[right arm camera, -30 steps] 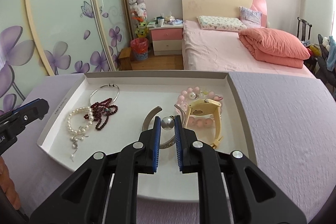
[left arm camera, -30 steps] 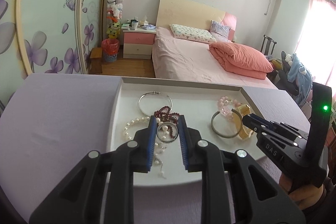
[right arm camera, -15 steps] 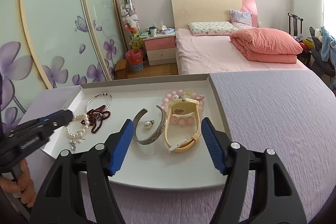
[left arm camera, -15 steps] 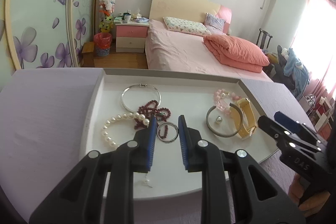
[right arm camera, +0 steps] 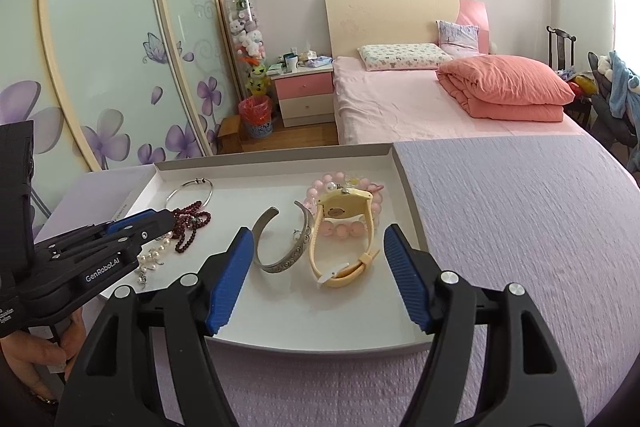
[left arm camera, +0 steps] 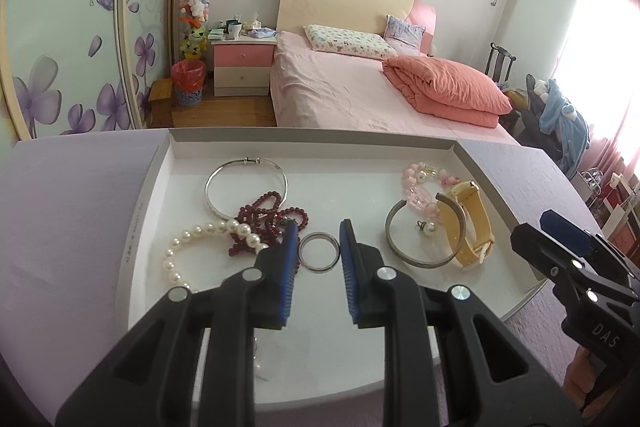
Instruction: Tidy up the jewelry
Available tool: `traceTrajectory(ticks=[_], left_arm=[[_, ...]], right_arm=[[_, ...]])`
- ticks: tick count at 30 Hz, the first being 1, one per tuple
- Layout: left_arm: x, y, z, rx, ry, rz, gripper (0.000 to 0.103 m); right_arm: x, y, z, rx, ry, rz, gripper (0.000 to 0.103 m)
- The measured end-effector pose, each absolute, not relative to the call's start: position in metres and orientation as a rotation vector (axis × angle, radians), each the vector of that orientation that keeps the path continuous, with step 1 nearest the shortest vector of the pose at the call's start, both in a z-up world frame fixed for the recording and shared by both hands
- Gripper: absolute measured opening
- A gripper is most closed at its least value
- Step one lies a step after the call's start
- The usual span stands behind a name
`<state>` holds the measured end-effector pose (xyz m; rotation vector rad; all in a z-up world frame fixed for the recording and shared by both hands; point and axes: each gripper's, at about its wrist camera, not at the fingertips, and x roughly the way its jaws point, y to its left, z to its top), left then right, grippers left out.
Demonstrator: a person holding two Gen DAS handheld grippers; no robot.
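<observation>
Lilac tabletop (right arm camera: 500, 227): white tray (left arm camera: 312, 143) holds bangles, beads, watch (right arm camera: 344, 239); left tool (left arm camera: 318, 251) part-open around ring (left arm camera: 319, 252), right tool (right arm camera: 318, 267) wide, empty.

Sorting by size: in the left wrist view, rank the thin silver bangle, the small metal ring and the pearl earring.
Largest to smallest as seen:
1. thin silver bangle
2. small metal ring
3. pearl earring
</observation>
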<state>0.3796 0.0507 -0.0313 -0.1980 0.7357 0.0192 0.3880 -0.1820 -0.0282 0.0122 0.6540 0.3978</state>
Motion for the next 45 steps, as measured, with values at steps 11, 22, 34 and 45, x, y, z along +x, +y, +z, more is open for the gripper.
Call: traceTrajectory(ticks=[11, 22, 34, 45], left_arm=[[0.382, 0.052, -0.035, -0.209, 0.743, 0.033, 0.04], [0.363, 0.064, -0.024, -0.254, 0.704, 0.062, 0.086], [0.294, 0.092, -0.006, -0.271, 0.679, 0.155, 0.101], [0.23, 0.086, 0.006, -0.259, 0.61, 0.177, 0.101]], right_arm=[[0.388, -0.183, -0.032, 0.015, 0.656, 0.394, 0.069], [0.381, -0.185, -0.032, 0.004, 0.641, 0.39, 0.093], [0.358, -0.184, -0.031, 0.008, 0.641, 0.385, 0.102], [0.316, -0.176, -0.021, -0.034, 0.603, 0.382, 0.102]])
